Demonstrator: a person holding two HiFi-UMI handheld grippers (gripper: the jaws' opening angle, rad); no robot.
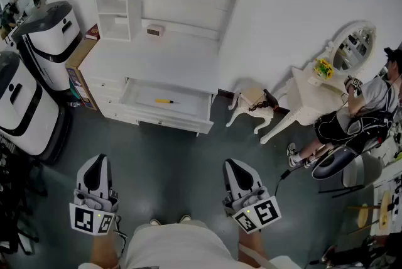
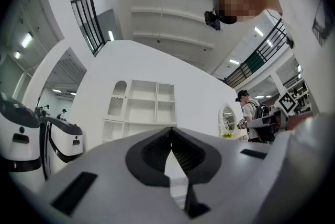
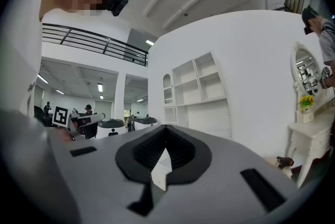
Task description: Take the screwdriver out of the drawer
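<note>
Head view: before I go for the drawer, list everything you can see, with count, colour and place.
desk with shelves: one, white, against the wall ahead
drawer: one, white, pulled open at the desk's front
screwdriver: one, yellow handle, lying in the open drawer
small box: one, pale pink, at the back of the desk top
machines: two, white and black, left of the desk
stool: one, white, right of the desk
dressing table: one, white, with an oval mirror, far right
flowers: one bunch, yellow, on the dressing table
person: one, seated by the dressing table
left gripper: grey, shut, empty, bottom left
right gripper: grey, shut, empty, bottom right
</note>
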